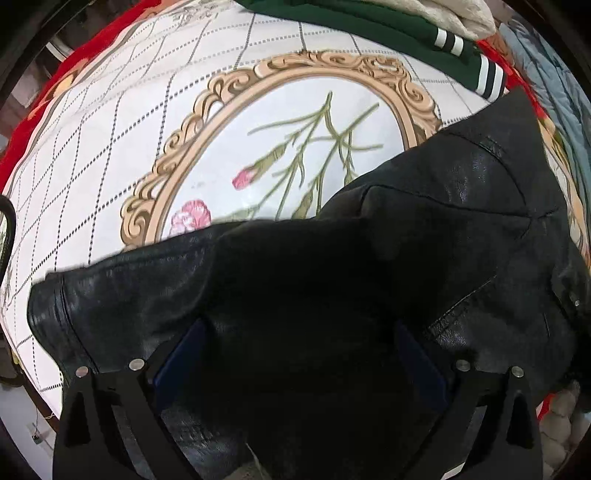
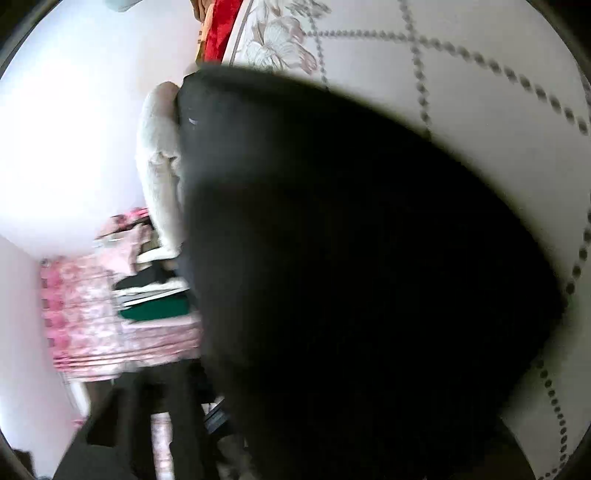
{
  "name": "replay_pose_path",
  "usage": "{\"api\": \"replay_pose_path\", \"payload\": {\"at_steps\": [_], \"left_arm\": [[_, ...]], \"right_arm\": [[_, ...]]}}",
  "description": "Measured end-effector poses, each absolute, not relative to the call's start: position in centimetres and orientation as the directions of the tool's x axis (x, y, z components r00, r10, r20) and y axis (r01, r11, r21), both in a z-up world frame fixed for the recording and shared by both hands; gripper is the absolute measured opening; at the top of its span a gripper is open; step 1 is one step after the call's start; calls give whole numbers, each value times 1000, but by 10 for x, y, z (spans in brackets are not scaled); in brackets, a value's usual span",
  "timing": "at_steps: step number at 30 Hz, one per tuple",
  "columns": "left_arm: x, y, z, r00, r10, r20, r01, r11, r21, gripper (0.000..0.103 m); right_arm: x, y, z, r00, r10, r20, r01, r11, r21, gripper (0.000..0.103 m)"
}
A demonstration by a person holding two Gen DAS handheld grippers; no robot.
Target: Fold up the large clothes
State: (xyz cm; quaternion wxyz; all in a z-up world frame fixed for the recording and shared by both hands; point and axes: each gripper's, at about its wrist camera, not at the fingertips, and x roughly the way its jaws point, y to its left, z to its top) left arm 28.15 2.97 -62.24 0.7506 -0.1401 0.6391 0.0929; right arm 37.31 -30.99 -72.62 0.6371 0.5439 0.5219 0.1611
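A black leather jacket (image 1: 424, 236) lies over the near right part of a white bedspread (image 1: 110, 155) printed with a gold oval frame and pink flowers. My left gripper (image 1: 299, 332) has its two fingers spread wide apart, with jacket leather bunched between and over them. In the right wrist view the jacket (image 2: 351, 258) fills most of the frame as a dark, blurred mass right in front of the lens. The right gripper's fingers are hidden by it, apart from a blurred dark part at the lower left.
A folded green garment with white stripes (image 1: 369, 26) and a cream knit (image 1: 443, 14) lie at the far edge of the bed. A blue-grey padded garment (image 1: 554, 92) sits at the right. A pink floral cloth (image 2: 92, 314) and a white fluffy item (image 2: 159, 155) show left.
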Motion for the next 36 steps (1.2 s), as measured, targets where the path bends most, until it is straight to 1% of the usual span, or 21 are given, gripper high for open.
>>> {"api": "replay_pose_path", "payload": {"at_steps": [2,5,7,10,14,16,18,20,22,24,26,27,28,30,32,33,35,36], "left_arm": [[289,22,-619,165,-39,-986,-316,944,-91,103],[304,11,-619,183,-65,-981,-288,950,-117,103],[318,-3,-618,201,-104,-974,-252,956,-153,103],[343,-28,-622,216,-189,-958,-203,951,-233,103],[363,-47,-622,238,-249,-939,-153,945,-289,103],[360,-35,-616,238,-262,-935,-196,930,-310,103],[343,-11,-601,262,-271,-926,-274,899,-341,103],[312,27,-578,316,-260,-912,-376,849,-372,103],[270,72,-554,365,-217,-906,-489,783,-384,103],[224,115,-533,388,-142,-911,-588,723,-363,103],[186,150,-520,377,-58,-925,-659,685,-311,103],[171,154,-515,369,-32,-929,-679,673,-293,103],[151,172,-510,353,12,-936,-712,652,-261,103],[123,189,-501,329,79,-941,-758,616,-213,102],[94,212,-492,316,128,-940,-783,595,-182,103],[91,219,-495,302,152,-941,-795,585,-161,103],[81,236,-503,297,171,-939,-806,573,-150,103],[76,239,-501,299,174,-938,-811,565,-153,103]], "right_arm": [[375,-305,-711,448,744,-496,365,354,861,32],[375,-299,-673,495,706,-506,334,383,861,29],[374,-297,-644,514,681,-521,305,423,853,29],[378,-291,-597,523,628,-577,243,539,806,29],[395,-269,-556,502,572,-649,175,667,724,29],[404,-253,-543,486,556,-674,142,711,689,29],[415,-225,-527,464,560,-686,88,741,665,29],[420,-197,-514,440,560,-702,37,770,638,29],[418,-158,-507,400,575,-714,-26,785,618,29],[423,-119,-507,361,588,-724,-77,792,605,29],[425,-69,-515,305,602,-738,-125,793,596,29],[426,-43,-524,265,609,-748,-146,792,593,29],[409,-31,-532,240,610,-755,-161,792,589,29],[394,11,-557,160,594,-789,-194,802,565,29],[386,54,-595,55,556,-830,-212,818,534,30],[382,67,-611,18,537,-843,-216,826,521,31],[372,94,-637,-63,485,-872,-251,838,484,41],[373,104,-647,-108,469,-877,-269,835,480,43]]}}
